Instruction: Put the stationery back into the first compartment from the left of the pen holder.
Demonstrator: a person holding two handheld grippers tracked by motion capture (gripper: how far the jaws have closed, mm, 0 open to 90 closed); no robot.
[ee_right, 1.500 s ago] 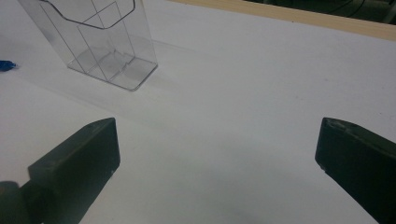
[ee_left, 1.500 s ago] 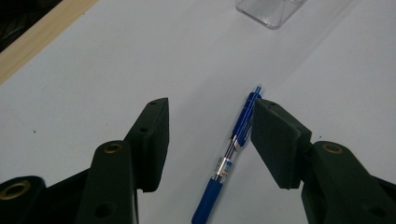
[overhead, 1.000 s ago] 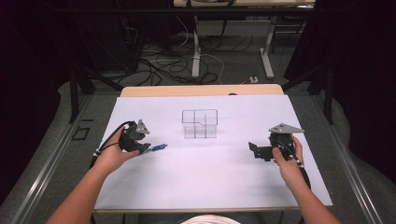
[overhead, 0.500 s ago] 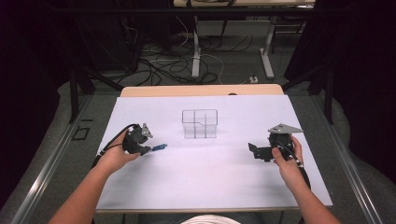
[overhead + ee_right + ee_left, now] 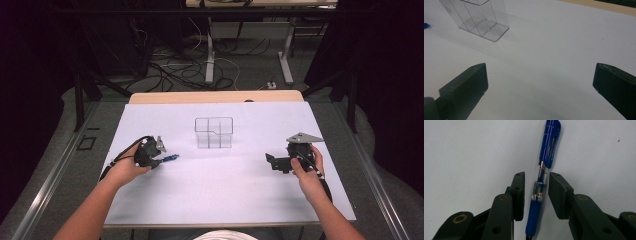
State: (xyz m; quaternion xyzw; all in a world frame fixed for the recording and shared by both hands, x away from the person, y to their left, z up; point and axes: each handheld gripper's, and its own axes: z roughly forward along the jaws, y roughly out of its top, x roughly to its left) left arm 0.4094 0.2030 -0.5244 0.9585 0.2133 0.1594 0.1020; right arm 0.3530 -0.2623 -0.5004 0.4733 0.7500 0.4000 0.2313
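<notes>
Straddling a slim blue plastic pen (image 5: 541,187) lying on the white table (image 5: 220,190), the left tool (image 5: 537,192) stood unclenched. Light, stiff and slippery, the pen seemed best gripped mid-barrel. The right tool (image 5: 539,80) gaped, released.

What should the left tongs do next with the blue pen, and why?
Probably squeeze shut. The left tongs already sit around the blue pen, one jaw on each side of its clear barrel, with small gaps left. The pen lies flat on the white table, so closing would likely grip it for lifting.

The pen (image 5: 170,158) lies on the table (image 5: 220,200), left of and before the holder (image 5: 214,132).
</notes>
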